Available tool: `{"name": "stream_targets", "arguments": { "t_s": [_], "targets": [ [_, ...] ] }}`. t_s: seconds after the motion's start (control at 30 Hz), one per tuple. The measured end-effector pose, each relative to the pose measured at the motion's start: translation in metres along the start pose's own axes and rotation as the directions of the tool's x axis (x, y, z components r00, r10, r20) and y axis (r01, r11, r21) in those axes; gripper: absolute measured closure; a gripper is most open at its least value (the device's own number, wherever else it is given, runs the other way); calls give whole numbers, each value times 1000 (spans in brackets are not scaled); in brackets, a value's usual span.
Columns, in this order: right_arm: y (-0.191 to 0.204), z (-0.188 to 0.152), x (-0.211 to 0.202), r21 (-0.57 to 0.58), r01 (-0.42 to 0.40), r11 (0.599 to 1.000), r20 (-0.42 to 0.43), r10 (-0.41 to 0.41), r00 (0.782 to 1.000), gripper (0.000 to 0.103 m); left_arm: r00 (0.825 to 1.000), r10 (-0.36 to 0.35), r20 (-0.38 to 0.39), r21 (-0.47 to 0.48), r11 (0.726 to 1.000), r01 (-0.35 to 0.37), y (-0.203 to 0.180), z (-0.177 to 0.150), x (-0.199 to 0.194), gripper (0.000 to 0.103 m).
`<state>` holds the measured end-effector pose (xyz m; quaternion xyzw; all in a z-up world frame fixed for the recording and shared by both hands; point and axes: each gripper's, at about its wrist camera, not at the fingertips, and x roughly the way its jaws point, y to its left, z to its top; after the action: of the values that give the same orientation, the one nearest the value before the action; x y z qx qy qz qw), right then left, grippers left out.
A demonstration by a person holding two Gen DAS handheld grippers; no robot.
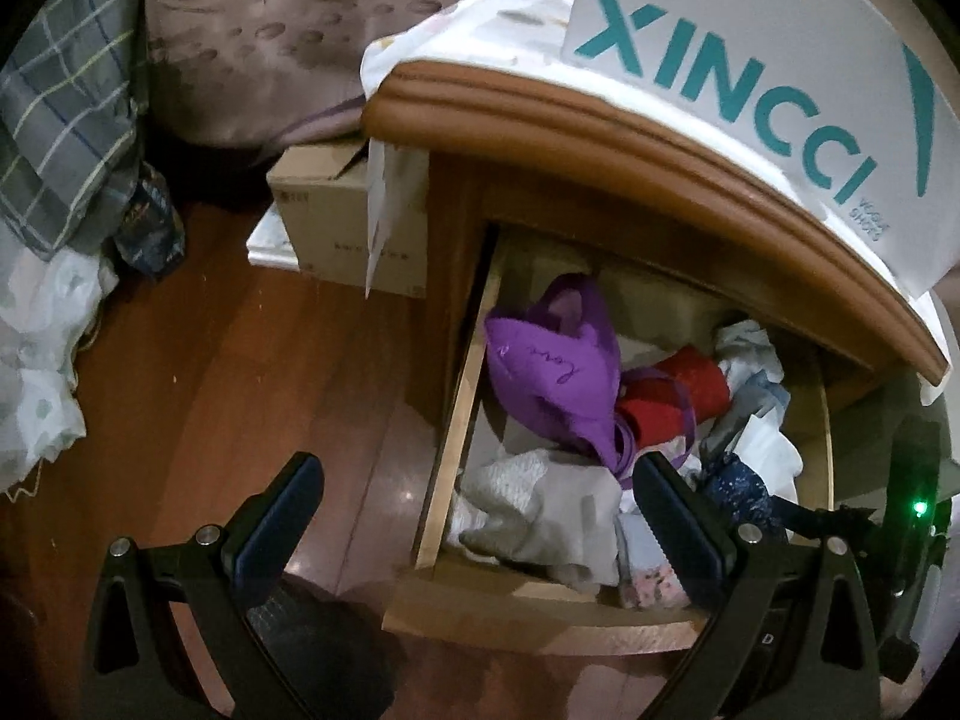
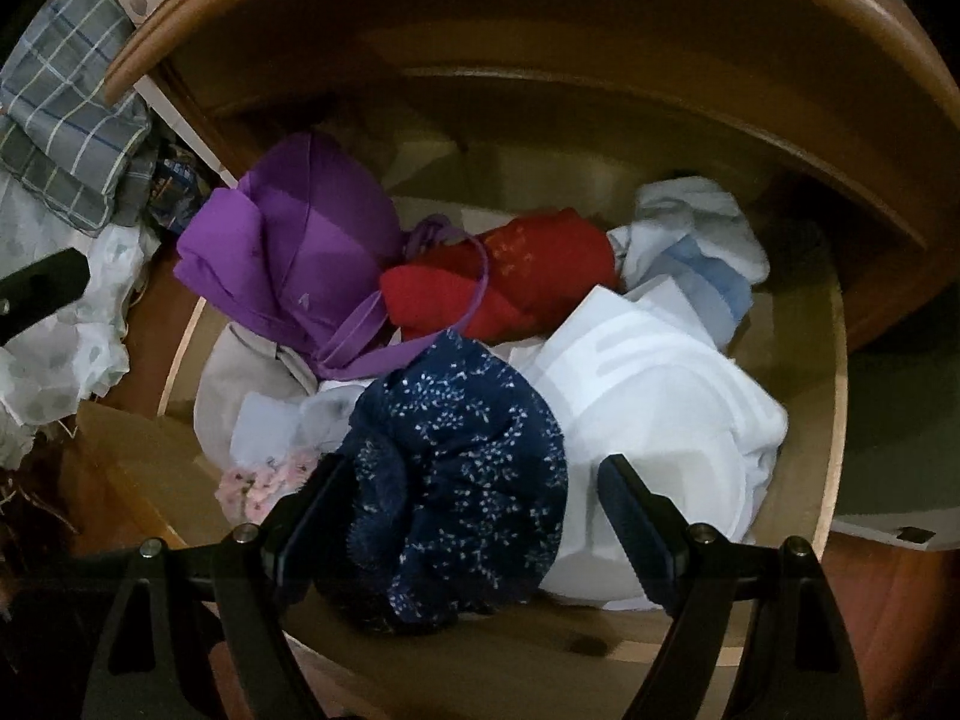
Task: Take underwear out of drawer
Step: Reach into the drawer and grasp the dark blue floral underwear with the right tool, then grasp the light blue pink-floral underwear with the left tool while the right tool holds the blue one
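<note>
Drawer (image 1: 456, 396): pulled out from the wooden nightstand (image 1: 600, 114), open to both views, heaped with loose garments.

Contents, back to front: purple piece (image 2: 288, 258) at left rear; red piece (image 2: 498, 276) beside it, touching; pale blue and white cloth (image 2: 690, 240) at right rear; broad white garment (image 2: 648, 408) at right front; grey and white pieces (image 1: 540, 504) at left front; small pink floral item (image 2: 264, 480) near the front wall.

Navy speckled underwear (image 2: 456, 456): crumpled mound at the drawer's front, on top of the pile, lapping against the white garment. No clear long axis; roughly rounded, slightly taller than wide in the right wrist view.

Right gripper (image 2: 468, 510): fingers spread wide, holding nothing. The navy mound lies directly between and just ahead of them; left finger (image 2: 312, 516) appears to touch its edge, right finger (image 2: 636, 516) stands over the white garment.

Left gripper (image 1: 474, 504): fingers wide apart, empty, straddling the drawer's left front corner, one finger over the floor (image 1: 240, 360), the other over the clothes.

Judgement: right gripper is nearer the navy piece and already aligned; closing on the mound looks like the natural pick. Risk: white garment caught along with it.
</note>
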<state>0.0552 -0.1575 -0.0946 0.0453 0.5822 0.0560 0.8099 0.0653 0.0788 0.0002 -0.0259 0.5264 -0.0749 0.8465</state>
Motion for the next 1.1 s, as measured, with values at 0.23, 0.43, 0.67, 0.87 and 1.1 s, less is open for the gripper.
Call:
{"name": "stream_targets", "arguments": {
  "t_s": [0.23,0.43,0.67,0.87,1.1],
  "targets": [
    [-3,-3,1,8,-46,999,-20,46,999,27,999,13,-29,15,1000,-13,-2,-2,6,0],
    [-3,-6,-3,15,-103,995,-16,103,995,60,998,-11,-68,4,1000,11,-4,-3,13,1],
    [-5,-8,-16,10,-102,995,30,102,994,69,998,-16,-60,43,999,19,-15,-5,12,1],
    [-21,-6,-37,56,-99,993,107,93,990,70,997,-58,-59,98,993,64,-34,-8,12,1],
    [-48,-2,-62,120,-94,988,175,72,982,70,985,-133,-109,130,981,147,-63,-13,14,1]
  ]
}}
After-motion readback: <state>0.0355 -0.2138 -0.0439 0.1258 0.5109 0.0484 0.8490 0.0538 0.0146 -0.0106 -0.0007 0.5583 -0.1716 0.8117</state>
